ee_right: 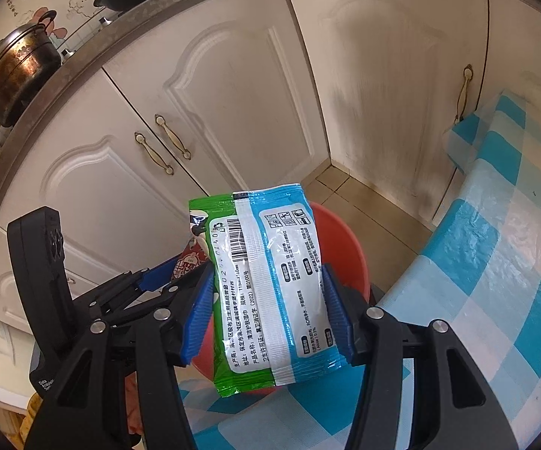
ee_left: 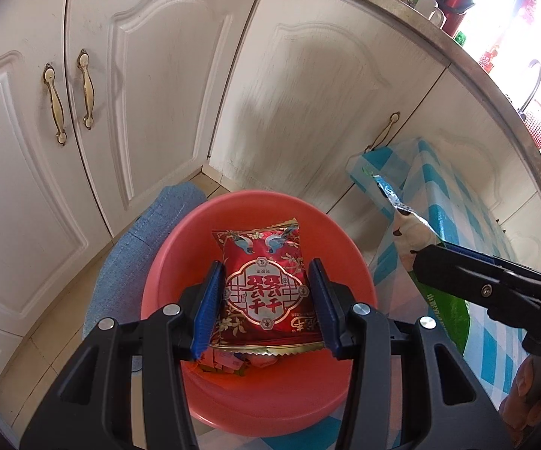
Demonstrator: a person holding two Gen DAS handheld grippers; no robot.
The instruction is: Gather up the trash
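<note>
My left gripper (ee_left: 266, 296) is shut on a red snack packet (ee_left: 266, 285) and holds it over a red plastic basin (ee_left: 165, 262); small wrappers lie in the basin's bottom. My right gripper (ee_right: 266, 307) is shut on a green, blue and white wet-wipe pack (ee_right: 270, 285), held above the table edge beside the basin (ee_right: 341, 240). The right gripper and its pack (ee_left: 412, 236) show at the right of the left wrist view. The left gripper (ee_right: 158, 281) shows at the left of the right wrist view.
White cabinet doors (ee_left: 150, 86) with brass handles stand close behind. A table with a blue checked cloth (ee_right: 495, 262) is at the right. A blue mat (ee_left: 131, 251) lies on the tiled floor. A pot (ee_right: 15, 71) and kettles sit on the counter.
</note>
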